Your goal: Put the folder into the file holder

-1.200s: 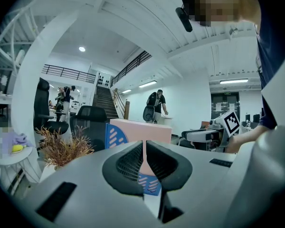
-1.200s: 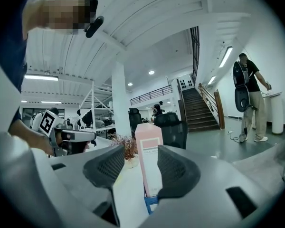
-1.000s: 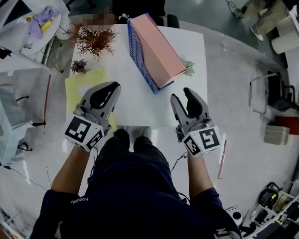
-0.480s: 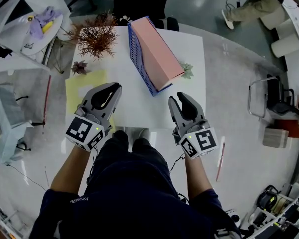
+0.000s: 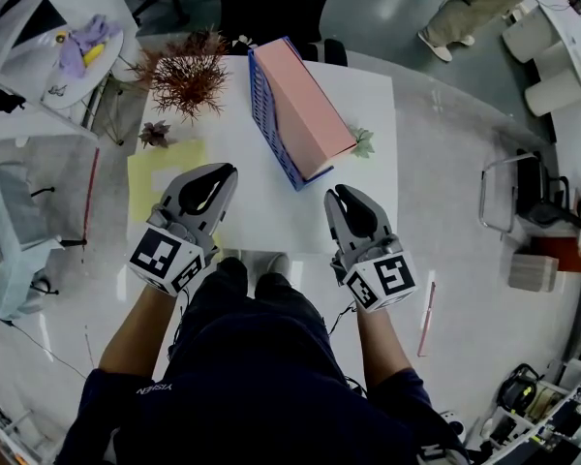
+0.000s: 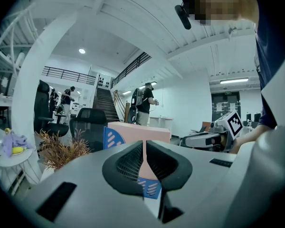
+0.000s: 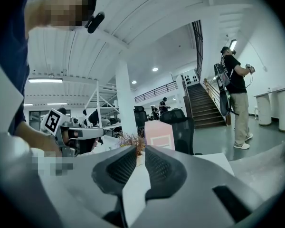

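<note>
Head view: blue file holder (image 5: 269, 126) on a white table (image 5: 261, 211), with the pink folder (image 5: 305, 100) standing inside it (already filed).

Left gripper (image 5: 229, 170): short of the holder, to its left; jaws together, empty.

Right gripper (image 5: 336, 193): short of the holder, to its right; jaws have just been closing to a narrow gap, nothing between.

Dried plant (image 5: 186, 76): just left of the holder.

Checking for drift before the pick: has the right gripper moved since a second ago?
Yes, slightly: the right gripper has edged left along the table's near edge, toward the holder; its fingers have just been closing on nothing.
</note>
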Tool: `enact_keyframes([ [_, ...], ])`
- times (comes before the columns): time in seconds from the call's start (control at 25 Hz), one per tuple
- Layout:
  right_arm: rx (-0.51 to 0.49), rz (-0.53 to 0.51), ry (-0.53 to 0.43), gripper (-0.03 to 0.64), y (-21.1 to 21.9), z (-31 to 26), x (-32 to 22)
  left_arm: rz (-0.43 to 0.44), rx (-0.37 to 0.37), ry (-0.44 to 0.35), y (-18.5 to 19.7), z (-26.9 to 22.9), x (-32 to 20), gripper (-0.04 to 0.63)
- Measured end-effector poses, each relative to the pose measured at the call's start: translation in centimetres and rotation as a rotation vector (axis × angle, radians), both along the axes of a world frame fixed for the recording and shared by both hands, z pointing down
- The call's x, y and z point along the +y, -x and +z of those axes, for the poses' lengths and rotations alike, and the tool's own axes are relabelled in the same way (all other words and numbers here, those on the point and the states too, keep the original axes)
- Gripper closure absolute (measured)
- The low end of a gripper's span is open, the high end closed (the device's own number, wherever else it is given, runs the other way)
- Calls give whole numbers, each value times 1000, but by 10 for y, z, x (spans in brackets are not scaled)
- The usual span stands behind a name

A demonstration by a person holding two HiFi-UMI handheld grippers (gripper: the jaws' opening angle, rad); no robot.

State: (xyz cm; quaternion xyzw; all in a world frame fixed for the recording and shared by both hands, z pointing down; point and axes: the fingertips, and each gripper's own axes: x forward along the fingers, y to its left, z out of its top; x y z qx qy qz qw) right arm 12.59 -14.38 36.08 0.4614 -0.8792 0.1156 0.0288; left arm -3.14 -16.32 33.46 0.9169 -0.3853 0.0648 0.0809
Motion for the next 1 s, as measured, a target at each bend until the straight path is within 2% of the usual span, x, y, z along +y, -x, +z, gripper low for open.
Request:
enact_keyframes([
  [0.52,-13,6,3,609,-2,0,-3,-12,5,1,0,0,-1,551],
  [1.0,-26,2,13,612,-6,0,-4,-19,4,-1,-2,-2,0,552],
])
